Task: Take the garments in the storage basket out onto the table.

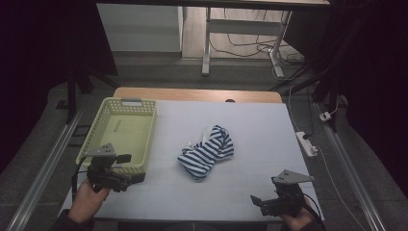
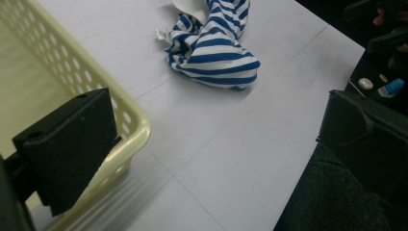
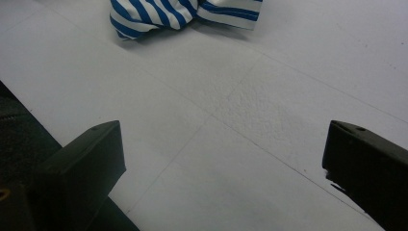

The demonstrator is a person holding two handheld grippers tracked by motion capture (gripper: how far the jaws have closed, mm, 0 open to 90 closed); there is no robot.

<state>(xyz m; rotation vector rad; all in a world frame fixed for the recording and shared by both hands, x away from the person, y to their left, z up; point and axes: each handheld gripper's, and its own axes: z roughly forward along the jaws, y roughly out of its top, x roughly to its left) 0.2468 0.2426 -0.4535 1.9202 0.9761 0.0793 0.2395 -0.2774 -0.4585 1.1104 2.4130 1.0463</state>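
Observation:
A crumpled blue-and-white striped cloth (image 1: 207,152) lies near the middle of the white table top (image 1: 250,125). An empty pale yellow-green perforated basket (image 1: 98,126) stands at the table's left. My left gripper (image 1: 131,167) is held at the basket's near right corner, open with nothing between its jaws. In the left gripper view its left jaw overlaps the basket rim (image 2: 139,120), and the cloth (image 2: 216,53) lies farther ahead. My right gripper (image 1: 264,192) hovers open over the near right part of the table. The cloth (image 3: 168,12) sits at the top of its view, well beyond the jaws.
A bare wooden strip (image 1: 192,94) borders the table's far edge. A white power strip (image 1: 307,143) with cables lies on the floor to the right. Desk legs (image 1: 207,43) stand beyond the table. Dark surroundings close in on both sides.

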